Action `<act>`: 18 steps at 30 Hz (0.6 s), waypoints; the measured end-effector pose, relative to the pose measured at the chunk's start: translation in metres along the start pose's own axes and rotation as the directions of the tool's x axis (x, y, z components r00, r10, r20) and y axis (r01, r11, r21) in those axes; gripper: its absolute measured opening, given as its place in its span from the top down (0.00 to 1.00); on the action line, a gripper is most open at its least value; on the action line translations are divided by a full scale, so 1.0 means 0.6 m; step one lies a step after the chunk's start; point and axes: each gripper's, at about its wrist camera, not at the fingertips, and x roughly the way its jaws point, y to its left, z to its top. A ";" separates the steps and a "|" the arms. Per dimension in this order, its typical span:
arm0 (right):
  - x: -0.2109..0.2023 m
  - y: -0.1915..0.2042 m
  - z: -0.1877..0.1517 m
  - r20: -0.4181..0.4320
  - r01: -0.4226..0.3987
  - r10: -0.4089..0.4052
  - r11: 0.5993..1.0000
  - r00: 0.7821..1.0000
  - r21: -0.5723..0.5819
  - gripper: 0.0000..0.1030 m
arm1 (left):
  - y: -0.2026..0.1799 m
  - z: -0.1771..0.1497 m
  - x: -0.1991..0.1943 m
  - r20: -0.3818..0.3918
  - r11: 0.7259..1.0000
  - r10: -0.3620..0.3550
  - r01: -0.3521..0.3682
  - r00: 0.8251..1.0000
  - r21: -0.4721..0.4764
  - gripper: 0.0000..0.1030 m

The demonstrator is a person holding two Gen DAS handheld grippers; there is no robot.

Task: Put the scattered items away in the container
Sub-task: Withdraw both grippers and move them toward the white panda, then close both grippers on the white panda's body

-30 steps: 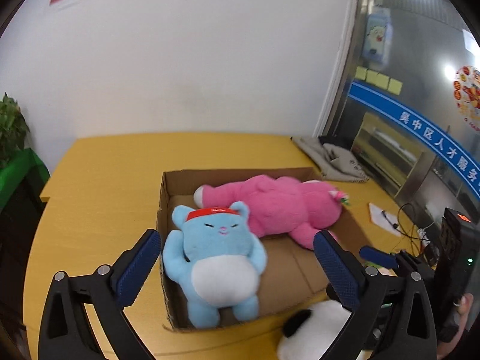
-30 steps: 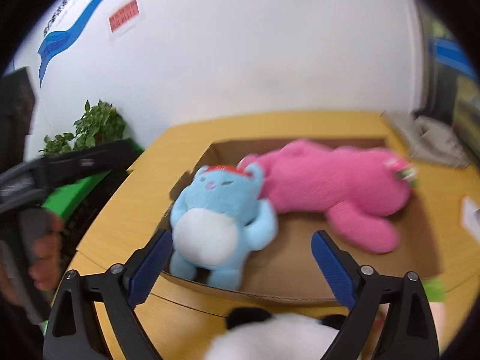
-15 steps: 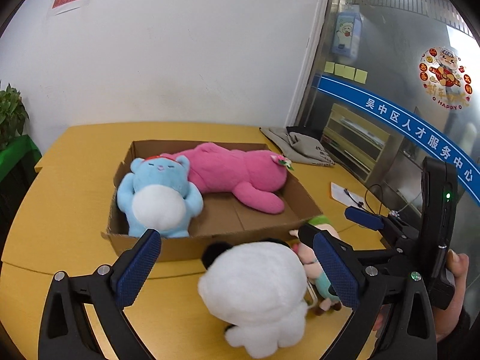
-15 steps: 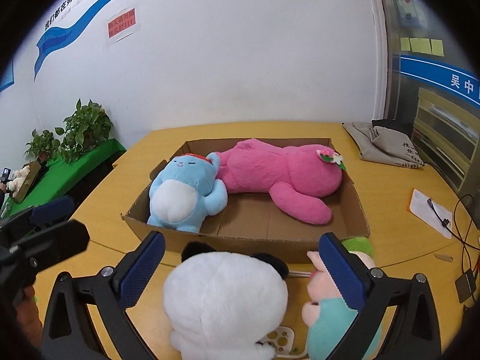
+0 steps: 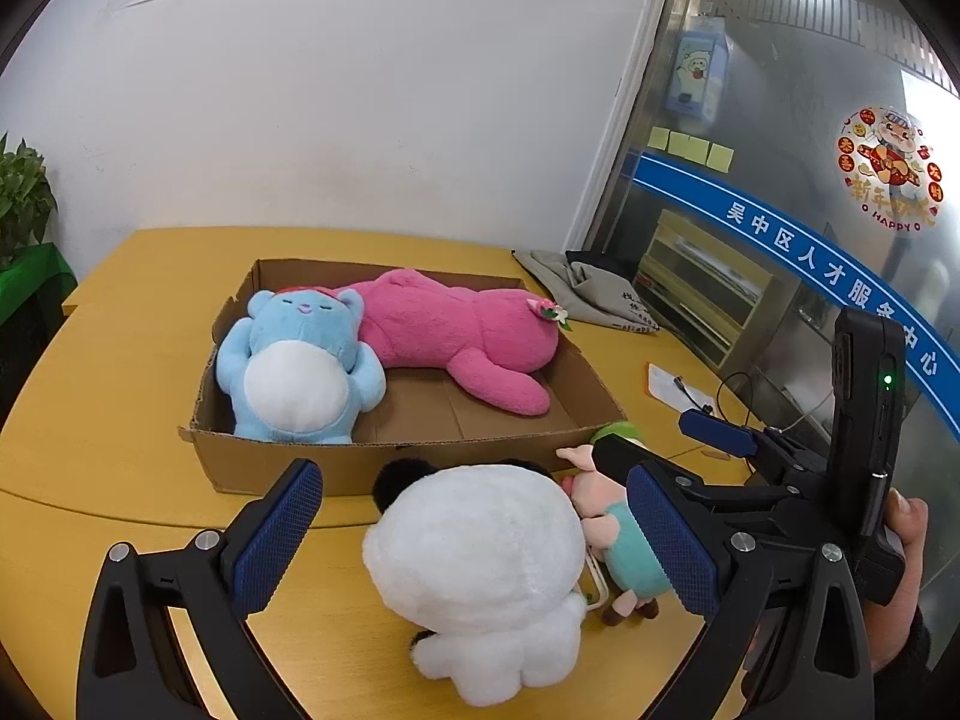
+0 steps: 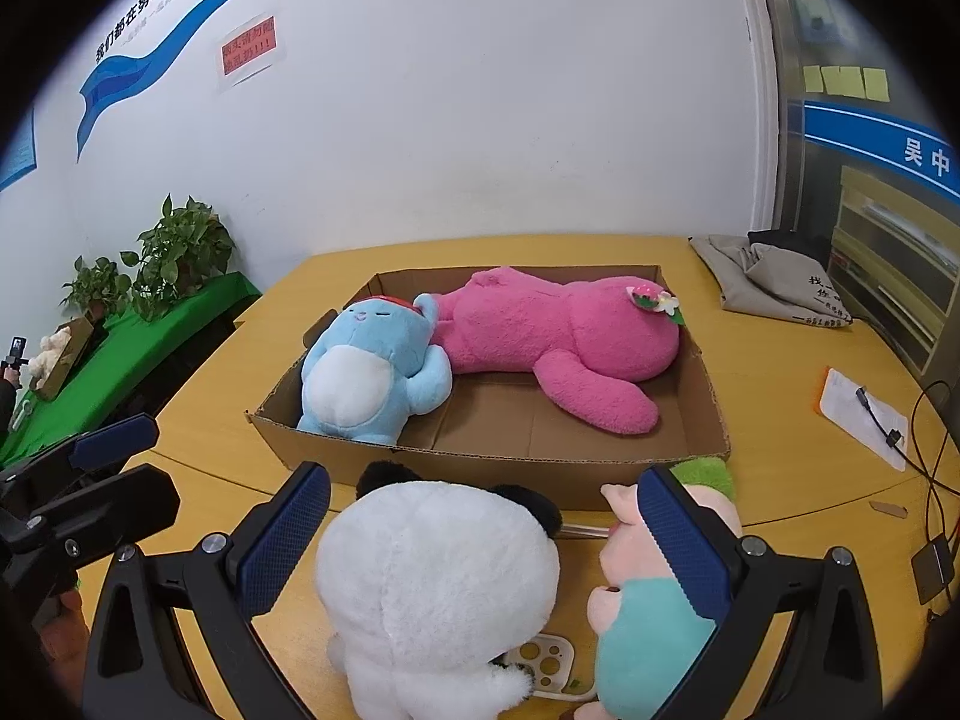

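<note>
A cardboard box (image 5: 336, 468) (image 6: 480, 468) on the yellow table holds a blue plush (image 5: 300, 360) (image 6: 372, 372) and a pink plush (image 5: 456, 336) (image 6: 558, 330). In front of the box sits a white panda plush (image 5: 480, 558) (image 6: 438, 582), back to me. A small pig toy in teal (image 5: 624, 552) (image 6: 648, 642) leans at its right. My left gripper (image 5: 474, 540) (image 6: 126, 468) is open, its pads on either side of the panda without touching it. My right gripper (image 6: 483, 540) (image 5: 660, 444) is open too, around the panda, with the pig partly behind its right finger.
A green soft thing (image 5: 618, 432) (image 6: 708, 474) lies against the box's front right corner. A grey cloth bag (image 5: 600, 294) (image 6: 774, 282), and a paper with a cable (image 5: 678, 390) (image 6: 864, 414), lie to the right. Potted plants (image 6: 174, 252) stand at the left.
Over the last second both grippers drew back from over the box, so the panda and the pig came into view between the fingers. Since half a second ago almost nothing has shifted.
</note>
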 end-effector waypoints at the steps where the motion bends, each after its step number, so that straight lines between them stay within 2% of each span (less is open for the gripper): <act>1: 0.001 0.000 -0.001 -0.001 0.002 -0.002 1.000 1.000 -0.002 0.01 | 0.002 -0.001 0.003 -0.005 1.000 -0.006 0.006 1.000 -0.008 0.00; 11: 0.022 -0.018 -0.018 -0.039 -0.003 0.004 1.000 0.999 0.014 0.01 | 0.014 -0.004 0.022 -0.027 1.000 0.002 -0.002 1.000 -0.027 0.00; 18: 0.024 -0.018 -0.030 -0.041 0.027 -0.028 0.999 0.999 -0.034 0.01 | 0.023 -0.010 0.037 -0.047 0.999 -0.001 -0.001 0.999 -0.039 0.00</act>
